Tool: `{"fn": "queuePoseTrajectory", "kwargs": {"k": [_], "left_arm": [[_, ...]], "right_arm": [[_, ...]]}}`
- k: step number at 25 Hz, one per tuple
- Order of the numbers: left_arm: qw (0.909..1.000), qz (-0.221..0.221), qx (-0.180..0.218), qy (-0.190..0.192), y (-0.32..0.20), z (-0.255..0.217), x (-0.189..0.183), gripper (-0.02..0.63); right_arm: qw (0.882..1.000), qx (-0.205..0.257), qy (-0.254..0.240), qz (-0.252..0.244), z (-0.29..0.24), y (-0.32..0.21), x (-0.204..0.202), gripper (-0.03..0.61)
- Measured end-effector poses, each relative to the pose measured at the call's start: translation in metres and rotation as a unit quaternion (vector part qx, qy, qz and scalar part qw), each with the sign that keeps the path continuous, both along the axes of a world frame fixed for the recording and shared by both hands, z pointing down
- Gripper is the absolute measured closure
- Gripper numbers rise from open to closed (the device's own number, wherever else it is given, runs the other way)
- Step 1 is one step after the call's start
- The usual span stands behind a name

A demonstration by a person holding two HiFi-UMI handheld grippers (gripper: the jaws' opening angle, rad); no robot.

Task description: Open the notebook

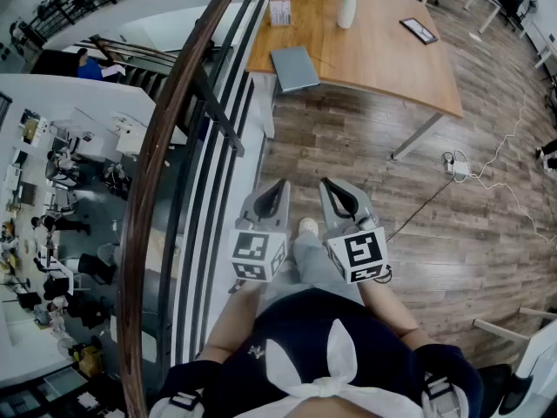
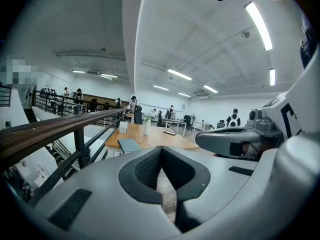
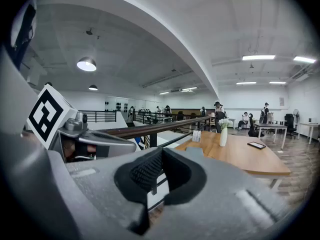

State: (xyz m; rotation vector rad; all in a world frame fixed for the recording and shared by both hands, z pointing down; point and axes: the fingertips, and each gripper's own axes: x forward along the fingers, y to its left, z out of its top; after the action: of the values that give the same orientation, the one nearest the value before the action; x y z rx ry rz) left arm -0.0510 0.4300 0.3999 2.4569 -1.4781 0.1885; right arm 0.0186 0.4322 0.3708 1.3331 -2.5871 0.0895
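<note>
A closed grey-blue notebook (image 1: pixel 294 68) lies at the near left corner of a wooden table (image 1: pixel 392 72), far ahead of me. In the left gripper view the notebook (image 2: pixel 129 145) shows small beyond the jaws. My left gripper (image 1: pixel 280 185) and right gripper (image 1: pixel 327 185) are held side by side close to my body, over the wood floor, well short of the table. Both point forward and slightly down. The left gripper (image 2: pixel 161 151) has its jaws together with nothing between them. The right gripper (image 3: pixel 161 153) is likewise shut and holds nothing.
A dark railing with a wooden handrail (image 1: pixel 174 146) runs along my left, with a drop to a lower floor beyond it. On the table stand a white vase (image 1: pixel 347 7), a small box (image 1: pixel 279 12) and a dark tablet (image 1: pixel 419 30). A power strip with cables (image 1: pixel 457 165) lies on the floor at right.
</note>
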Motion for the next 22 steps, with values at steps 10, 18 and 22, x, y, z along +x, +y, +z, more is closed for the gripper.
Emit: {"fn": "queuePoseTrajectory", "kwargs": {"k": [10,18,22], "left_arm": [[0.9999,-0.008,0.008,-0.009,-0.105,-0.007,-0.006,0.597],[0.9994,-0.032,0.006,-0.012,-0.176,0.001,-0.008,0.597],[0.9988,-0.047,0.0,-0.015,-0.203,0.012,-0.011,0.597]], "right_arm": [[1.0,0.012,-0.003,-0.01,-0.008,-0.109,0.001,0.581],[0.998,0.031,0.015,-0.051,-0.002,-0.182,-0.002,0.58],[0.996,0.031,0.026,-0.078,0.009,-0.213,-0.007,0.578]]}}
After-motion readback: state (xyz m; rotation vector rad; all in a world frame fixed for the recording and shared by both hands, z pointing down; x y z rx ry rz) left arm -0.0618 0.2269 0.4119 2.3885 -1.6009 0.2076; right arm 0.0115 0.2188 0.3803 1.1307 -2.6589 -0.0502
